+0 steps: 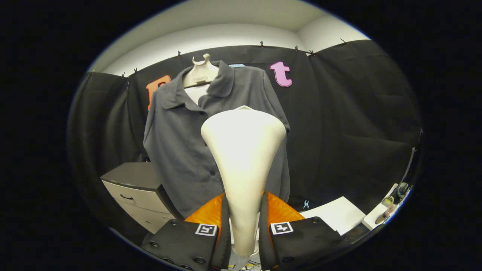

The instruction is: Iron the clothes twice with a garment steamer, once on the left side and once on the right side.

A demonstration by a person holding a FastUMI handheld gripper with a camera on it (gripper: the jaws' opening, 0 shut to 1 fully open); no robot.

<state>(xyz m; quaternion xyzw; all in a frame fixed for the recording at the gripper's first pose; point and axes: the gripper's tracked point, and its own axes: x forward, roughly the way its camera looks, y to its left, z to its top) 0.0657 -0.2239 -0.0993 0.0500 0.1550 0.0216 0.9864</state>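
The gripper (244,222) squeezes the garment steamer (243,158) from both sides, one finger on each side of its thin neck. The steamer stands up straight between the fingers, and its wide cream head points up. Just past the head hangs a gray shirt (180,143) on a pale hanger (201,73), in front of the black cloth wall. A small drawer cabinet (137,192) sits low beside the shirt. A white board (337,214) lies on the other side.
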